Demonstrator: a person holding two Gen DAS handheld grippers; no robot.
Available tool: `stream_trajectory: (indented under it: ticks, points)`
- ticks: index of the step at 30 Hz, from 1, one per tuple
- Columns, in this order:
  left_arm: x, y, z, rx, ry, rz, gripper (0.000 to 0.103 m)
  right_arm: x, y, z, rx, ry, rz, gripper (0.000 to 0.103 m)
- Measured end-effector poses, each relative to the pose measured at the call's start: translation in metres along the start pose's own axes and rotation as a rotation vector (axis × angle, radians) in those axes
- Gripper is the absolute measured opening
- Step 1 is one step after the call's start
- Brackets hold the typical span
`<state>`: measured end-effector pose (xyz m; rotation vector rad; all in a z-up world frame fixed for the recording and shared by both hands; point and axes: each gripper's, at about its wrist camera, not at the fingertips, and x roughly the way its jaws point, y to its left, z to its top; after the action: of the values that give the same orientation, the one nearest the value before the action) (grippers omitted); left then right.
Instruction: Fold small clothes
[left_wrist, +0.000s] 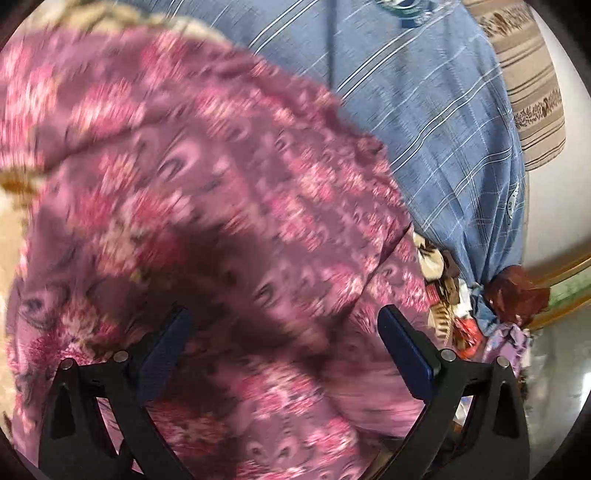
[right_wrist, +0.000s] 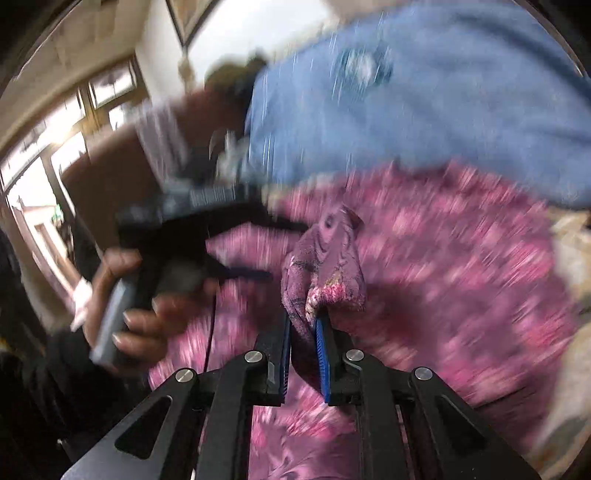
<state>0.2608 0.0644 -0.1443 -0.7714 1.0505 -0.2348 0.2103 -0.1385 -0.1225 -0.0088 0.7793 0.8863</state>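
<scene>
A purple garment with a pink flower print (left_wrist: 207, 206) spreads under my left gripper (left_wrist: 284, 321) and fills most of the left wrist view, blurred. That gripper's blue-padded jaws stand wide apart with nothing pinched between them. In the right wrist view my right gripper (right_wrist: 303, 321) is shut on a bunched fold of the same purple garment (right_wrist: 325, 258), which sticks up beyond the fingertips. The left gripper (right_wrist: 236, 251) shows there too, held by a hand (right_wrist: 136, 317), hovering over the cloth at the left.
A person in a blue striped shirt (left_wrist: 424, 122) stands close behind the garment. A heap of other small clothes (left_wrist: 461, 295) lies at the right. A striped pillow (left_wrist: 532, 92) is at the far right. Windows and a doorway (right_wrist: 55, 166) show at the left.
</scene>
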Motion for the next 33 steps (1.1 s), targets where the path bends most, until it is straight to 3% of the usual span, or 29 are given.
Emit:
stream_trajectory:
  ticks: [2,5,7,9,11,13,15,18,20,21,22,23,25,28,30,33]
  points:
    - [0.007,0.013,-0.009,-0.003,0.023,-0.05,0.101,0.028,-0.001,-0.008,-0.019,0.101,-0.028,0.015]
    - [0.003,0.011,-0.015,0.024,-0.001,-0.095,0.101,0.031,0.001,-0.009,-0.034,0.118,0.01,0.029]
    - [0.004,0.0,-0.016,0.049,0.028,-0.146,0.101,0.015,0.001,-0.005,-0.017,0.075,0.063,0.054]
    - [0.0,-0.008,-0.02,0.085,0.051,-0.168,0.101,-0.009,-0.002,-0.004,0.031,-0.015,0.073,0.06]
    - [-0.001,-0.015,-0.025,0.121,0.072,-0.156,0.101,-0.035,-0.008,-0.012,0.115,-0.101,0.093,0.06]
    - [0.008,-0.017,-0.032,0.141,0.148,-0.084,0.101,-0.053,-0.02,-0.019,0.228,-0.157,-0.003,0.06]
    - [0.013,-0.016,-0.039,0.149,0.183,-0.063,0.101,-0.063,-0.04,-0.022,0.349,-0.178,-0.124,0.061]
    - [0.005,-0.019,-0.052,0.153,0.179,-0.058,0.094,-0.067,-0.078,-0.016,0.537,-0.175,-0.288,0.057]
    - [0.003,-0.02,-0.061,0.164,0.189,-0.07,0.084,-0.071,-0.099,-0.012,0.634,-0.196,-0.267,0.055]
    - [0.002,-0.019,-0.063,0.166,0.18,-0.058,0.066,-0.068,-0.105,-0.007,0.644,-0.188,-0.287,0.052]
    - [0.003,-0.018,-0.065,0.166,0.169,-0.013,0.026,-0.062,-0.111,-0.002,0.651,-0.165,-0.332,0.052]
    - [0.003,-0.016,-0.066,0.157,0.171,0.026,0.006,-0.053,-0.119,0.002,0.663,-0.123,-0.38,0.048]
    - [-0.004,-0.013,-0.064,0.135,0.169,-0.015,0.004,-0.045,-0.129,0.007,0.697,-0.084,-0.4,0.004]
    - [-0.049,-0.017,-0.064,0.149,0.08,-0.117,0.004,-0.053,-0.117,0.016,0.673,-0.101,-0.408,0.002]
    - [-0.076,-0.014,-0.071,0.183,0.03,-0.096,0.004,-0.061,-0.099,0.012,0.649,-0.107,-0.389,0.002]
    - [-0.072,0.012,-0.083,0.143,0.071,-0.06,0.004,-0.044,-0.089,0.004,0.621,-0.047,-0.39,0.002]
